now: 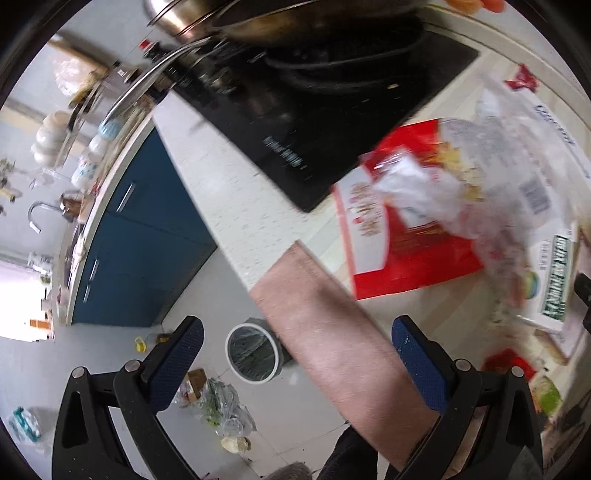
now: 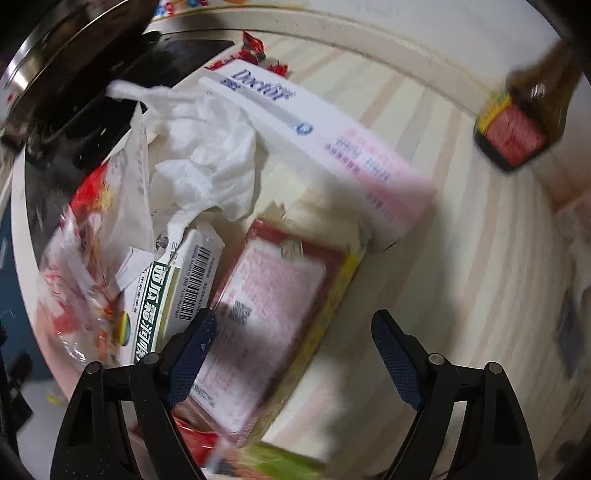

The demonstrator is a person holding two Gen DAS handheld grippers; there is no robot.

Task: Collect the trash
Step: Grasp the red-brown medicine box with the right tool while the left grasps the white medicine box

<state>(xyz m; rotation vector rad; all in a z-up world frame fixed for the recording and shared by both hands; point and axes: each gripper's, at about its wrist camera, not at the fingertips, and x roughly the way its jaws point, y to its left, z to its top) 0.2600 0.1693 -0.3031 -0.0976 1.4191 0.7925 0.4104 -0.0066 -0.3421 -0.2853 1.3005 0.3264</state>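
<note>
Trash lies piled on the counter. In the left wrist view a red snack bag (image 1: 410, 236) lies under a crumpled clear wrapper (image 1: 480, 177), beside a green-and-white carton (image 1: 554, 280). My left gripper (image 1: 295, 363) is open and empty, above the counter's edge. In the right wrist view my right gripper (image 2: 293, 360) is open and empty over a pink-labelled packet (image 2: 273, 306). Around the packet are a green-and-white carton (image 2: 177, 295), crumpled white tissue (image 2: 210, 158), a long white box (image 2: 314, 144) and a clear red-printed wrapper (image 2: 85, 258).
A black induction hob (image 1: 314, 122) with a steel pan (image 1: 280, 18) stands at the counter's back. A bin (image 1: 253, 352) stands on the floor below, with litter (image 1: 218, 410) beside it. A person's forearm (image 1: 340, 354) crosses the left view. A dark sauce bottle (image 2: 517, 125) stands right.
</note>
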